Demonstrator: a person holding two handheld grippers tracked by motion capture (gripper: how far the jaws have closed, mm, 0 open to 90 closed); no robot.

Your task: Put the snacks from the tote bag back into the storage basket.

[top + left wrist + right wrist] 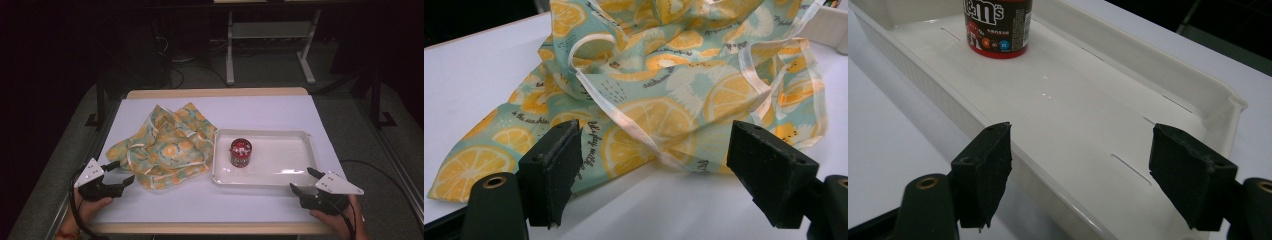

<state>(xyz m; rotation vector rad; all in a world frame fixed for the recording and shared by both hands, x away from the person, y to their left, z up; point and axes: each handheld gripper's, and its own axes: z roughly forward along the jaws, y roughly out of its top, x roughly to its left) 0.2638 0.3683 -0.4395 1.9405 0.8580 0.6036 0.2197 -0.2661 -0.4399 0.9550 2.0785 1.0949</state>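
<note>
A crumpled cloth printed with orange slices on pale green [167,146] lies on the white table, left of centre. My left gripper [121,173] rests at the table's front left, open, its jaws apart just short of the cloth's near edge [644,135]. A shallow white tray [285,167] sits to the right and holds an upright red candy tub [240,152]. My right gripper [305,181] is open at the tray's near right corner, jaws spread with nothing between them; in the right gripper view the tub [998,27] stands at the tray's [1168,75] far end.
The table's wooden front edge [210,228] runs just before both hands. Dark floor, cables and the white legs of another table [230,50] lie beyond the far edge.
</note>
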